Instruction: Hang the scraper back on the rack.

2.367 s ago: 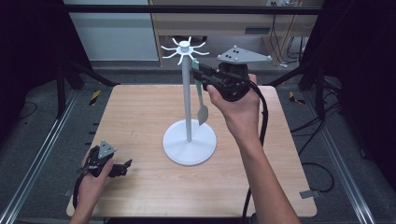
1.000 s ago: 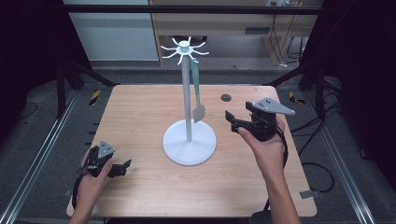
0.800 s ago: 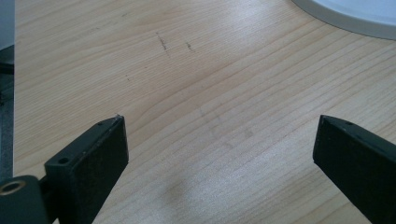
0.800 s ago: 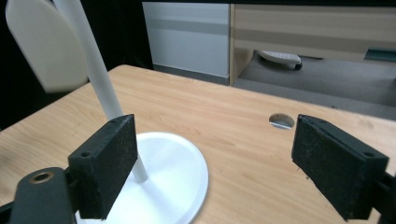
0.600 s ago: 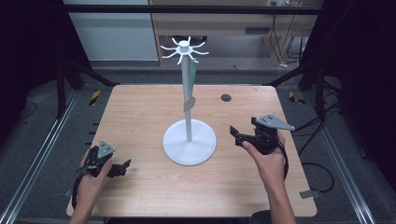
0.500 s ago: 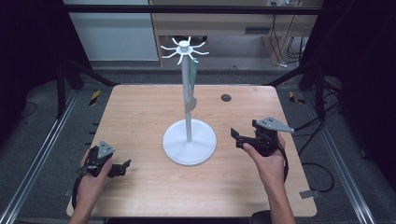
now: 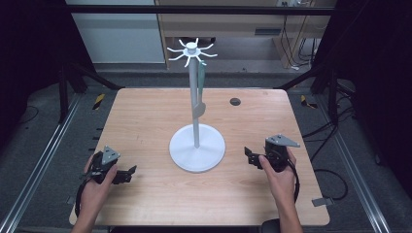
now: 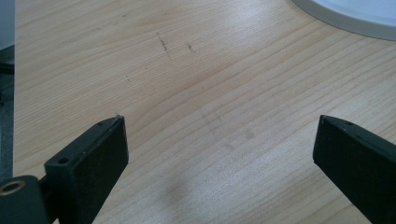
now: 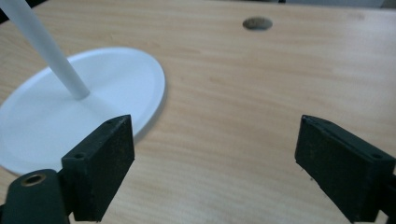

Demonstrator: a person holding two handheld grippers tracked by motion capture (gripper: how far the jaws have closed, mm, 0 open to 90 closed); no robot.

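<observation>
So the white stand (image 7: 197,145) sits mid-tabletop (image 7: 145,116), round base, thin pole, spoked top with a grey-green spatula (image 7: 199,92) hanging, both claws (image 7: 130,172) (image 7: 248,156) spread wide, no readable writing.

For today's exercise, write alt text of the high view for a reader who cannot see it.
A white stand with a utensil hanging from its top hooks stands mid-table. The left claw and right claw rest open on either side.
</observation>
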